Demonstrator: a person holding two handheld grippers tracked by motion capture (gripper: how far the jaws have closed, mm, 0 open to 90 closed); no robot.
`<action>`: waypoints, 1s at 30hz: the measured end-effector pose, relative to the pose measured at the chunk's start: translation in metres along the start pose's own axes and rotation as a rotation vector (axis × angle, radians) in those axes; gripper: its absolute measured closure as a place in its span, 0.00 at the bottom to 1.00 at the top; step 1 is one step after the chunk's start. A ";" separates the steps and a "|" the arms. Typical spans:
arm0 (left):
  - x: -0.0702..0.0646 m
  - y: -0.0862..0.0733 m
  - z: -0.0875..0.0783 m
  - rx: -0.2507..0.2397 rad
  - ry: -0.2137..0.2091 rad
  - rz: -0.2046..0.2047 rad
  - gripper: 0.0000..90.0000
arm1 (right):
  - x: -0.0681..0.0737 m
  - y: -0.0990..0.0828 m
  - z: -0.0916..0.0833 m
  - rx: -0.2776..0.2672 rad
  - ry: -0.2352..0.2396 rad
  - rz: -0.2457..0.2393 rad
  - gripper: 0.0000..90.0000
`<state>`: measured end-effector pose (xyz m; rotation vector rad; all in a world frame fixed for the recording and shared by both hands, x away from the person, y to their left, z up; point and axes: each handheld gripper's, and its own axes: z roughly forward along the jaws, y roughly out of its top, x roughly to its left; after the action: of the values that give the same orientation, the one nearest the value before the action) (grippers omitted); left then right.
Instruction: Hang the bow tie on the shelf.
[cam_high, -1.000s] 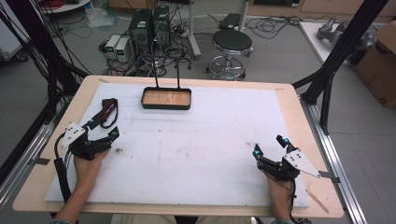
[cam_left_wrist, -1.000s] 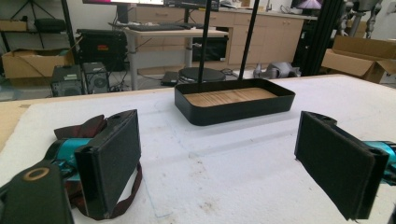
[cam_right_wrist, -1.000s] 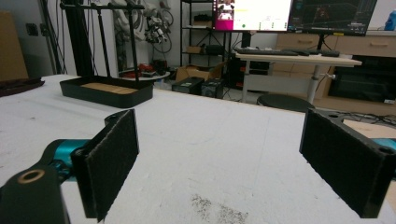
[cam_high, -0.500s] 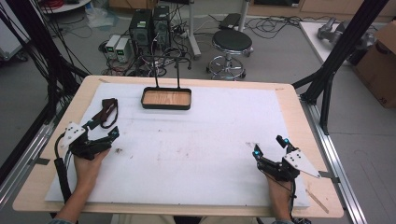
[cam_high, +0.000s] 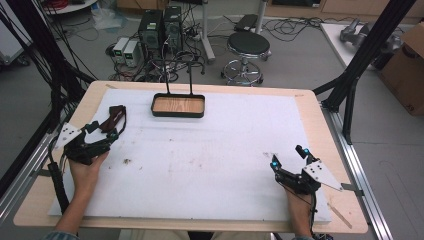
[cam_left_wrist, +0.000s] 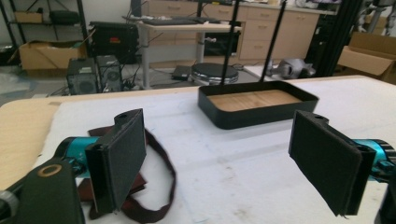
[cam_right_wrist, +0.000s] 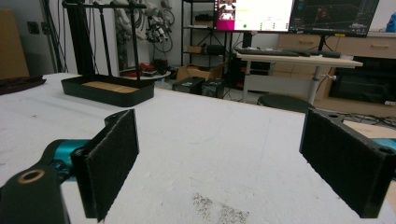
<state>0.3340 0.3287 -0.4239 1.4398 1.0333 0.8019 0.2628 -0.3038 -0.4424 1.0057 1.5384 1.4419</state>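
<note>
A dark maroon strap (cam_high: 116, 116) lies in a loop on the white mat (cam_high: 215, 165) at the far left. My left gripper (cam_high: 103, 131) sits just in front of it, open, its jaws having just been closing a little. In the left gripper view the strap (cam_left_wrist: 161, 186) lies on the mat beside the left-hand pad (cam_left_wrist: 119, 158), and the left gripper (cam_left_wrist: 224, 161) presses on nothing. A black tray (cam_high: 178, 114) with a wooden floor and two upright rods stands at the far middle. My right gripper (cam_high: 287, 157) rests open near the front right, nothing in the right gripper (cam_right_wrist: 219, 158).
The tray's wall (cam_left_wrist: 252, 116) rises ahead of the left gripper, and the tray (cam_right_wrist: 107, 97) is far left of the right one. Small dark crumbs (cam_high: 126, 161) dot the mat. A stool (cam_high: 248, 47) and computer boxes (cam_high: 161, 27) stand beyond the table; black frame posts (cam_high: 357, 65) flank it.
The left gripper has shifted slightly toward the far side, closer to the strap. The right gripper has not moved.
</note>
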 end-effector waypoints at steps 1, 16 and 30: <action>0.004 0.000 0.000 0.001 0.011 0.001 0.24 | 0.000 0.000 0.000 0.002 -0.001 0.000 0.12; 0.057 0.018 0.041 0.103 0.073 -0.078 0.35 | 0.000 0.000 0.001 0.006 -0.001 0.001 0.12; 0.069 0.011 0.082 0.198 0.145 0.073 0.47 | 0.002 0.000 0.000 0.007 0.004 -0.015 0.12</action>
<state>0.4370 0.3601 -0.4298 1.6136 1.2030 0.8864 0.2618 -0.3022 -0.4427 0.9936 1.5520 1.4297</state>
